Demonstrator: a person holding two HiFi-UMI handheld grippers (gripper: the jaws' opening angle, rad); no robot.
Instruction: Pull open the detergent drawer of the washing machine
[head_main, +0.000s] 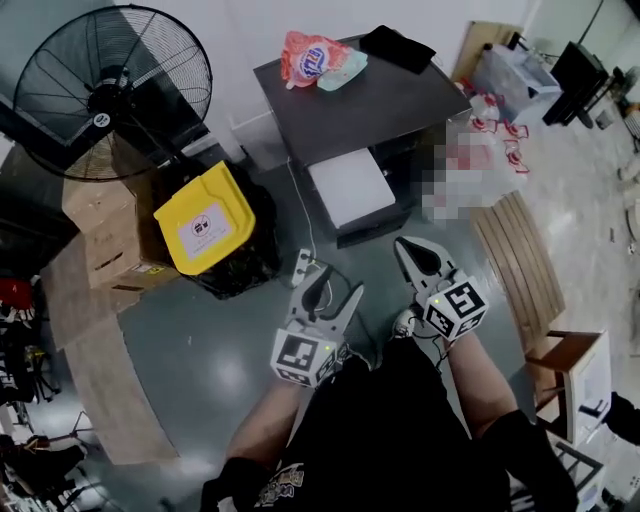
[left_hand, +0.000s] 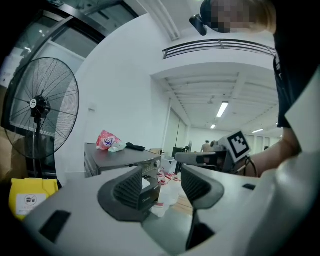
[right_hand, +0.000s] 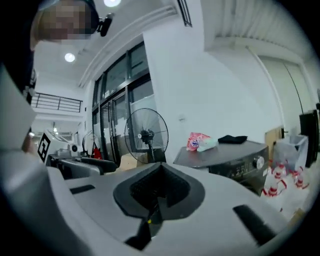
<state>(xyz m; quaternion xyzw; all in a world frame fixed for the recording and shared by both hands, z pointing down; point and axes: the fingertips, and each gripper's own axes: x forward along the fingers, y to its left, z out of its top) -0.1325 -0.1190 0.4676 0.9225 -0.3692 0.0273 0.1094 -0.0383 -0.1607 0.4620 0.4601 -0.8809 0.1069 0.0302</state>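
Observation:
The dark grey washing machine (head_main: 370, 105) stands ahead of me; a white drawer-like panel (head_main: 350, 187) juts out of its front. It also shows as a washing machine (left_hand: 120, 157) in the left gripper view and a washing machine (right_hand: 227, 152) in the right gripper view. My left gripper (head_main: 335, 283) is open and empty, held low over the floor well short of the machine; its pads (left_hand: 131, 189) stand apart. My right gripper (head_main: 405, 246) is shut with nothing between its jaws, beside the left one. The same right gripper (right_hand: 160, 189) shows its pads pressed together.
A pink detergent bag (head_main: 312, 58) and a black cloth (head_main: 398, 47) lie on the machine. A large fan (head_main: 112, 92), cardboard boxes (head_main: 100, 235) and a yellow-lidded bin (head_main: 205, 218) stand to the left. A power strip (head_main: 303, 267) lies on the floor. Wooden slats (head_main: 520, 262) lie to the right.

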